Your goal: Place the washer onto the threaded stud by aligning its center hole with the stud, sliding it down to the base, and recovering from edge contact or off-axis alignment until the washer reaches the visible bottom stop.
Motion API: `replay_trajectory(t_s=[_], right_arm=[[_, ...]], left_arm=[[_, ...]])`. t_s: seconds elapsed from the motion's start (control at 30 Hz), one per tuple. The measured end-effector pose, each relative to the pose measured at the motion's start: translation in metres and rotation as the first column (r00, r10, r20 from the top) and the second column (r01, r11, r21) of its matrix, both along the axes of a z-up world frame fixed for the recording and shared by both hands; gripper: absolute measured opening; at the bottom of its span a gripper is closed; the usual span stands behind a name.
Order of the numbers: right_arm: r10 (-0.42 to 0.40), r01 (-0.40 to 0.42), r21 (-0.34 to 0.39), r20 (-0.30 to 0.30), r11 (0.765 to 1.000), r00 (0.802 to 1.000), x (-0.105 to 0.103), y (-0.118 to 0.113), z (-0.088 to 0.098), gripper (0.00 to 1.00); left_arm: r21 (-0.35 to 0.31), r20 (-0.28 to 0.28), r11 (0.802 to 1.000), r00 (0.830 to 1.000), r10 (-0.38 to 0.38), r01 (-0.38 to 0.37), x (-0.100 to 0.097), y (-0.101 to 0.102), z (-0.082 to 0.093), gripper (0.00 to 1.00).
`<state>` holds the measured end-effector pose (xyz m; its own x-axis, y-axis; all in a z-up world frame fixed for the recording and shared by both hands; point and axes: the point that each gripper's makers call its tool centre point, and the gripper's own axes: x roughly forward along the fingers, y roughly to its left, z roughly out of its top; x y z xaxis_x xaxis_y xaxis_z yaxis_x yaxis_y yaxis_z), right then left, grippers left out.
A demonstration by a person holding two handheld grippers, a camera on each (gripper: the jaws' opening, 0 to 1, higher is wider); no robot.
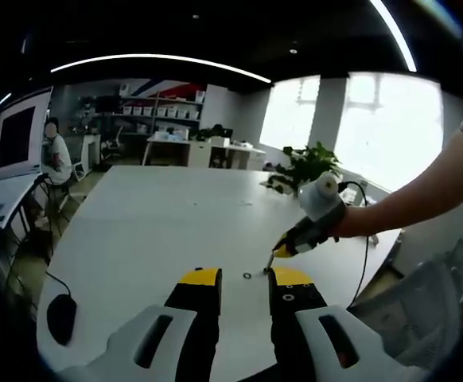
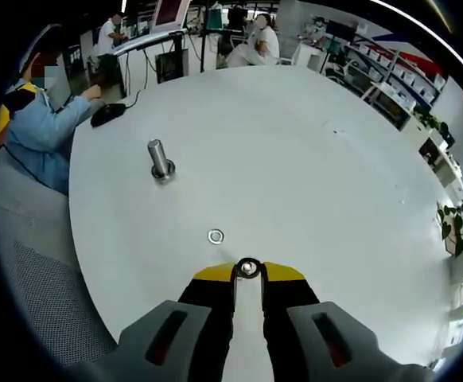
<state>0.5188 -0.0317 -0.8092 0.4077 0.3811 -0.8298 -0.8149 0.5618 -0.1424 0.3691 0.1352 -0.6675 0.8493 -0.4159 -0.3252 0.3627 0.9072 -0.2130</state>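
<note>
A silver threaded stud [image 2: 160, 159] stands upright on its round base on the white table [image 2: 311, 159], far left of my right gripper [image 2: 248, 277]. That gripper is shut on a small washer [image 2: 248, 268], pinched between its yellow tips low over the table. A second washer [image 2: 215, 235] lies flat just ahead and to the left. In the left gripper view, my left gripper [image 1: 244, 290] is open, with a loose washer [image 1: 247, 275] on the table between its tips. The right gripper [image 1: 273, 255], held in a hand, reaches in from the right with its tip down near the table.
A black mouse [image 2: 108, 115] with its cable lies at the table edge beside a person's blue sleeve [image 2: 44, 131]. The mouse [image 1: 60, 314] also sits near the left edge. A potted plant [image 1: 307, 163] stands at the far right. People sit at desks beyond.
</note>
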Motion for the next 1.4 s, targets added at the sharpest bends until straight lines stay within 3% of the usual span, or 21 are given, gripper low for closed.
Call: replay_trajectory(t_s=[1.4], right_arm=[[-0.03,0.03,-0.011,-0.07,0.999,0.997,0.0,-0.004,-0.012,0.16]], left_arm=[[0.002,-0.009,1.0,1.0,0.004,-0.004,0.0,0.001,-0.002,0.21]])
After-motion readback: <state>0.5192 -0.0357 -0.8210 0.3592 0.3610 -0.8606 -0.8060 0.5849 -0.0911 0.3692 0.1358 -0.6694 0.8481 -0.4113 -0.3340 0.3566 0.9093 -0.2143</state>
